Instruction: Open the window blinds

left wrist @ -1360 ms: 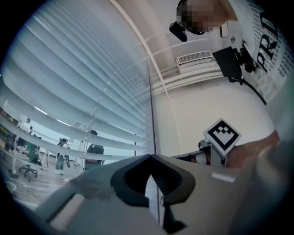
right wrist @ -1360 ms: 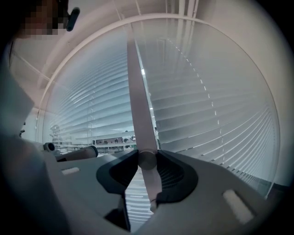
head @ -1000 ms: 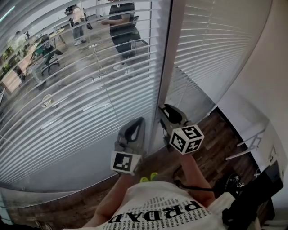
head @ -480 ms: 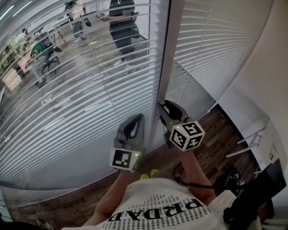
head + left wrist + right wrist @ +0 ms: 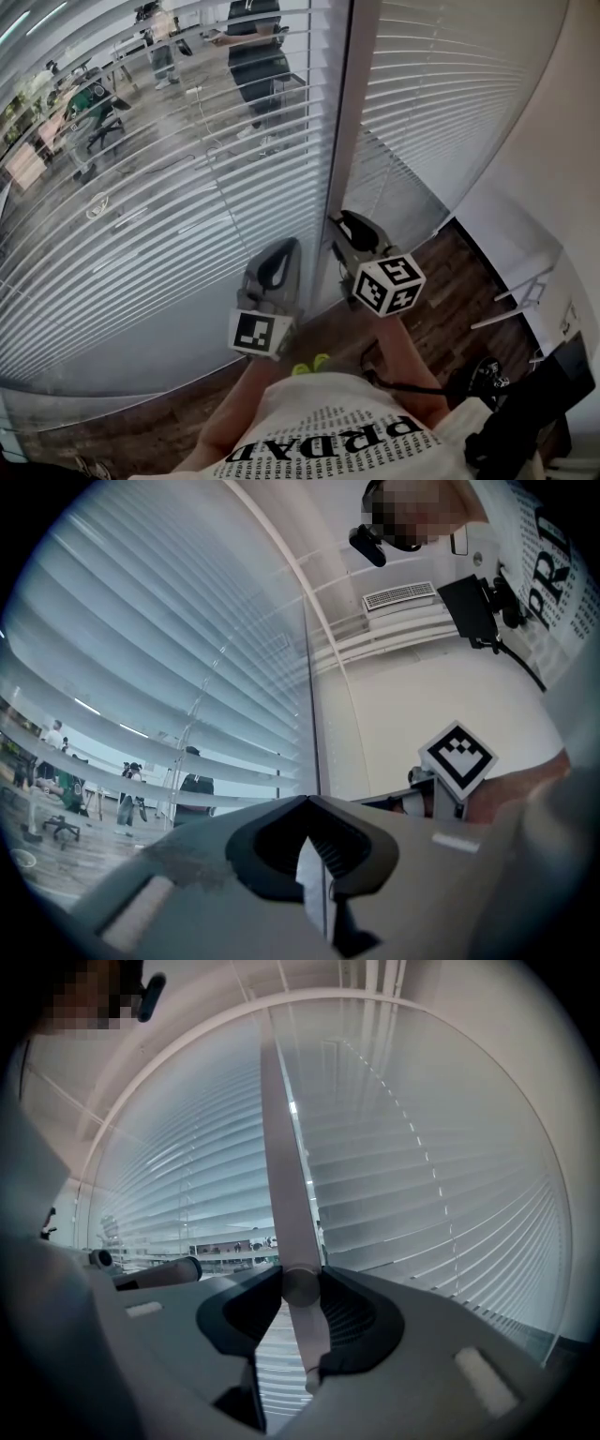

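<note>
Office desks (image 5: pixel 23 164) showed through the blinds (image 5: pixel 187 234); right gripper (image 5: pixel 302 1283) clamped their light, stiff, likely slick wand (image 5: pixel 277 1147) low down, left gripper (image 5: pixel 307 801) closed, seemingly empty.

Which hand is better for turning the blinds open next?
Right, probably. The right hand-held gripper is clamped on the long white plastic blind wand, ready to twist it. The left hand-held gripper is shut, holding nothing visible.

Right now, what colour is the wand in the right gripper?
Pale whitish wand; clearest in the right gripper view.
</note>
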A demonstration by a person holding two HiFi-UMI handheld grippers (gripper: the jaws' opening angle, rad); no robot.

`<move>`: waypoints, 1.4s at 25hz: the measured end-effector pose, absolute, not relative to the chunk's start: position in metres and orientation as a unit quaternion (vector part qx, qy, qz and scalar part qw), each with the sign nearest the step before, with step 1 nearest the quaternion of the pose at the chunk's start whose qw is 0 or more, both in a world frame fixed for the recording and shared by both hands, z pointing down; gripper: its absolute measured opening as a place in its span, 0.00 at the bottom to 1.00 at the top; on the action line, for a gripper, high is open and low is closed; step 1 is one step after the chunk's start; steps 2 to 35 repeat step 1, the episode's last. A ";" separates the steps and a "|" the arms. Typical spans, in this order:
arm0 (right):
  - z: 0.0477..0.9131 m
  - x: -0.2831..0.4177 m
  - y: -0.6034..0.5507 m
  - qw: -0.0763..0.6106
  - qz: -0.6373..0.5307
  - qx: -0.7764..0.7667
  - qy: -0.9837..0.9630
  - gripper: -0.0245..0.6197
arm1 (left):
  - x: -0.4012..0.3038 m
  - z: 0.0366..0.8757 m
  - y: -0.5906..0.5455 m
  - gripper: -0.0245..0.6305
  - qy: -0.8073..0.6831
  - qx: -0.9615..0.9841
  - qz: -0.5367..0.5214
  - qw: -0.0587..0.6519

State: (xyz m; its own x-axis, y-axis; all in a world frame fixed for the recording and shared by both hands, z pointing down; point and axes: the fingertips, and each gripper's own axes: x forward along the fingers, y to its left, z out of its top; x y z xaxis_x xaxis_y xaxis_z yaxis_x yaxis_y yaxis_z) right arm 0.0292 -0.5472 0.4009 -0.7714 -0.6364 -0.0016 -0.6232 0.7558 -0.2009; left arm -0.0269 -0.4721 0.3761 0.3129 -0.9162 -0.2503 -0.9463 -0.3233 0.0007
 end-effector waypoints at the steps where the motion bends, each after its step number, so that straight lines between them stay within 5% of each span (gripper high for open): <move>1: 0.403 0.030 -0.546 0.035 -0.094 -0.336 0.936 0.25 | -0.026 0.378 -0.471 0.03 0.577 -0.807 0.103 0.074; 35: 0.403 0.030 -0.546 0.035 -0.094 -0.336 0.936 0.25 | -0.026 0.378 -0.471 0.03 0.577 -0.807 0.103 0.074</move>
